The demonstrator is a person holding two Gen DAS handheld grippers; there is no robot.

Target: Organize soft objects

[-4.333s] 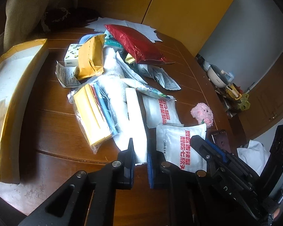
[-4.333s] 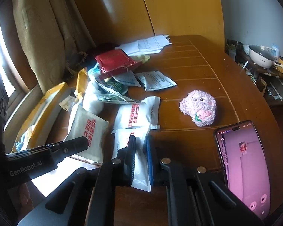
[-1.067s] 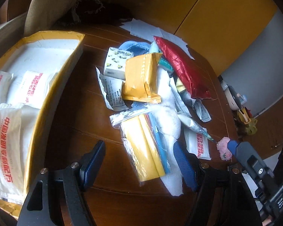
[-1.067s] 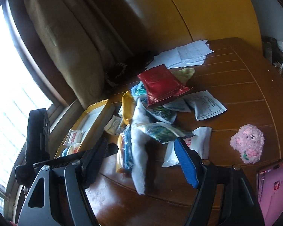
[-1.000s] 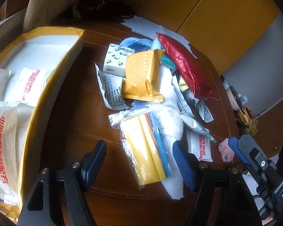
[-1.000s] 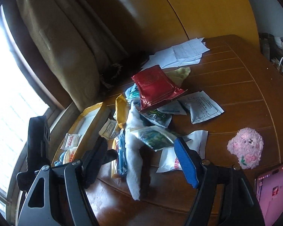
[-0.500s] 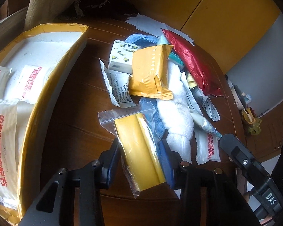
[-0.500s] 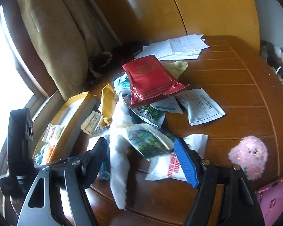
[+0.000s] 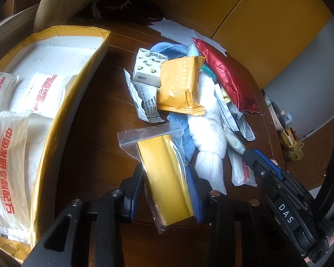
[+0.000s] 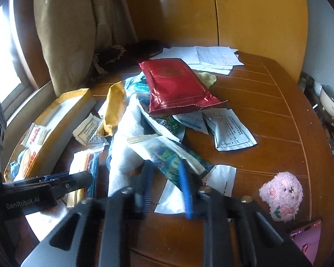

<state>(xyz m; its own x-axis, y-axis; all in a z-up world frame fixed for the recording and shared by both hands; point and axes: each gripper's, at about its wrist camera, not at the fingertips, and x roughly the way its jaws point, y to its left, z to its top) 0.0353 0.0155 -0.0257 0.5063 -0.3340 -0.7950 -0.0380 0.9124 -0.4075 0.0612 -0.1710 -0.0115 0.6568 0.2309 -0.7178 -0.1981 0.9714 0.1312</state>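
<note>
Progress is partial: three white sachets with red print [image 9: 35, 93] already lie in the yellow-rimmed box [image 9: 69, 109] at your left, while most of the pile waits on the wooden surface [image 10: 267, 120].

Your left claw [image 9: 167, 184] has just been closing, and its pads now press both sides of the clear zip bag with the yellow pad [image 9: 164, 173], which sits at the near edge of the pile, just beside the box. Judging by that, this bag goes in next.

Your right claw [image 10: 164, 184] has also just been closing, around the green printed sachet [image 10: 167, 155] at the near end of the pile; the blur hides whether the pads bite yet, so you cannot tell if it is gripped.

Left to sort: the white towel [image 9: 209, 124], blue cloth [image 9: 167, 49], orange packet [image 9: 180, 86], red foil pack [image 10: 176, 84], tissue pack [image 9: 149, 66], several flat sachets, and the pink plush [image 10: 280, 195], well apart at the right.
</note>
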